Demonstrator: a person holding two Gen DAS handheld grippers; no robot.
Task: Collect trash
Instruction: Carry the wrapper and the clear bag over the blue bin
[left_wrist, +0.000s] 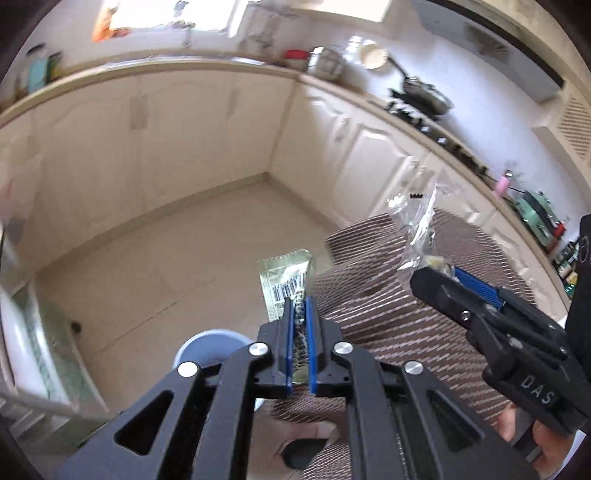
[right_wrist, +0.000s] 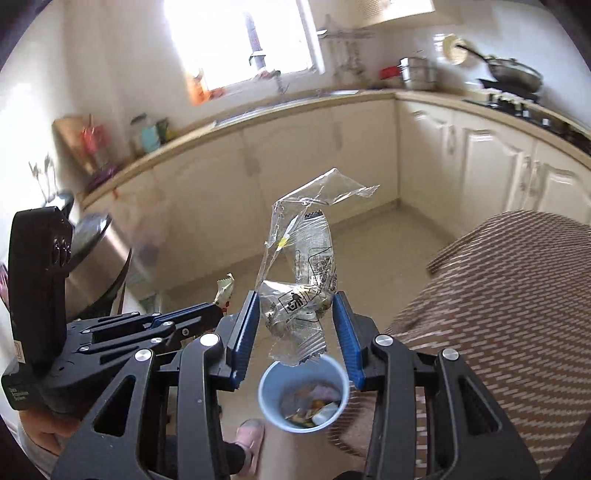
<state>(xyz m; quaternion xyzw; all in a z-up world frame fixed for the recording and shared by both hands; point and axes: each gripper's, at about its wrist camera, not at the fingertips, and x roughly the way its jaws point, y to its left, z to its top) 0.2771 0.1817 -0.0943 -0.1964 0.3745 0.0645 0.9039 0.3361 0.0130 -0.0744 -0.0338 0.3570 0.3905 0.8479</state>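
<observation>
Left fingers (left_wrist: 300, 314) pinch flat foil wrapper (left_wrist: 286, 280) | right fingers (right_wrist: 246, 325) clasp crinkled clear wrapper (right_wrist: 299, 277) — over round blue bin (right_wrist: 303, 394)

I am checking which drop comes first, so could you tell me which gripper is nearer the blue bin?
Right. The right gripper hangs just above the blue bin; the left gripper sits off to its side.
</observation>
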